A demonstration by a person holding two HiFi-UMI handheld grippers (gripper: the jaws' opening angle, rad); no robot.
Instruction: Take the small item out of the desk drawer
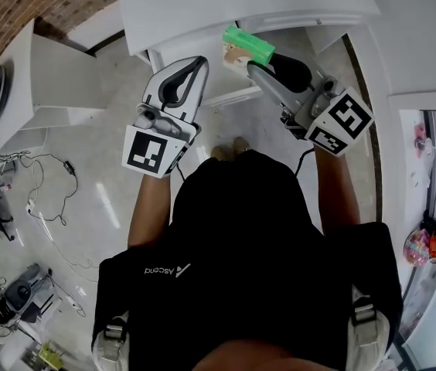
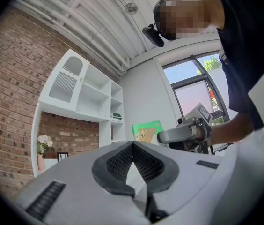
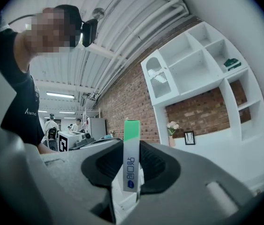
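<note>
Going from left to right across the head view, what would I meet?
Cables → left gripper → green box → right arm.

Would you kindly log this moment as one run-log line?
right gripper: shut on box | left gripper: shut, empty | box: green, held aloft

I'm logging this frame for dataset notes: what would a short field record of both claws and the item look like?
left claw: shut, empty
right claw: shut on green-and-white box
box orientation: edge-on in the right gripper view, green end away from the claw
box position: held in the air, level with the left claw
</note>
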